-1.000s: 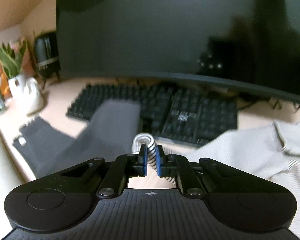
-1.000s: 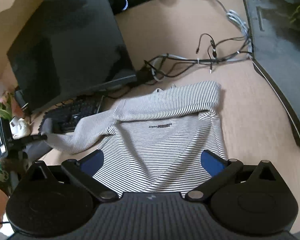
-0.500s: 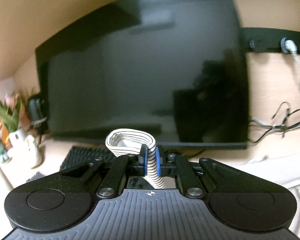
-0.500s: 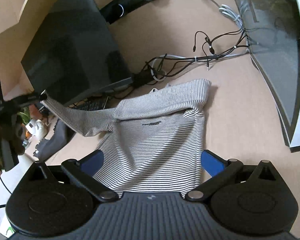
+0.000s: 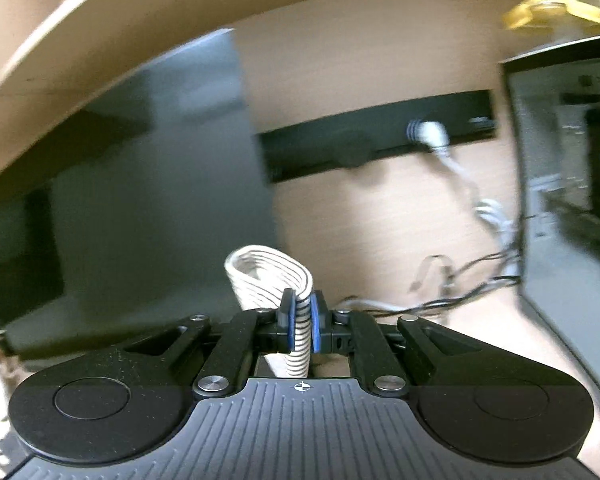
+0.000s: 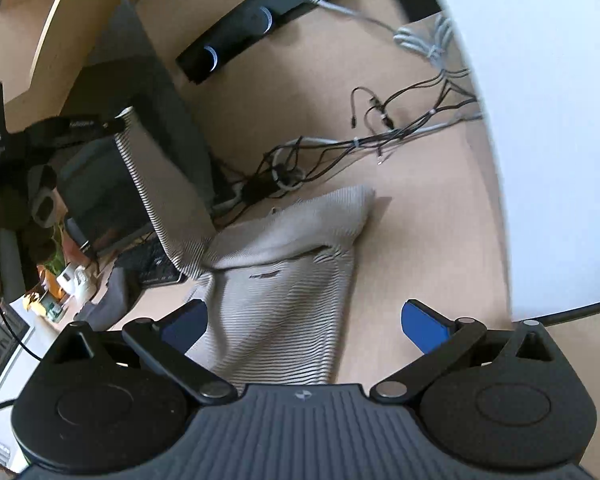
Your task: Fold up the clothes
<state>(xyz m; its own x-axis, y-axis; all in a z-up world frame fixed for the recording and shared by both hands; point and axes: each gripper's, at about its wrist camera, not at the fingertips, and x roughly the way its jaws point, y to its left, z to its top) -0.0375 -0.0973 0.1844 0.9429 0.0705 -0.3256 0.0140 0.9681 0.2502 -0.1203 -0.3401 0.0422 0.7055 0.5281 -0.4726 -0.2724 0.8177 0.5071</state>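
A black-and-white striped shirt point(image 6: 284, 292) lies on the wooden desk in the right wrist view. One sleeve point(image 6: 156, 200) rises steeply up and left from it. My left gripper point(image 5: 299, 316) is shut on that sleeve's cuff point(image 5: 268, 276), which loops above the blue pads. In the right wrist view the left gripper point(image 6: 112, 124) holds the sleeve high in front of the monitor. My right gripper point(image 6: 304, 324) is open and empty, hovering above the shirt's lower part.
A dark monitor point(image 5: 140, 200) and keyboard point(image 6: 152, 264) stand at left. A tangle of cables point(image 6: 340, 152) lies behind the shirt. A second screen point(image 6: 540, 120) borders the right side. A grey cloth point(image 6: 112, 300) lies at the desk's left edge.
My left gripper has lifted the sleeve cuff higher and swung right, so the sleeve now stands steeply. My right gripper has moved lower and closer over the shirt.
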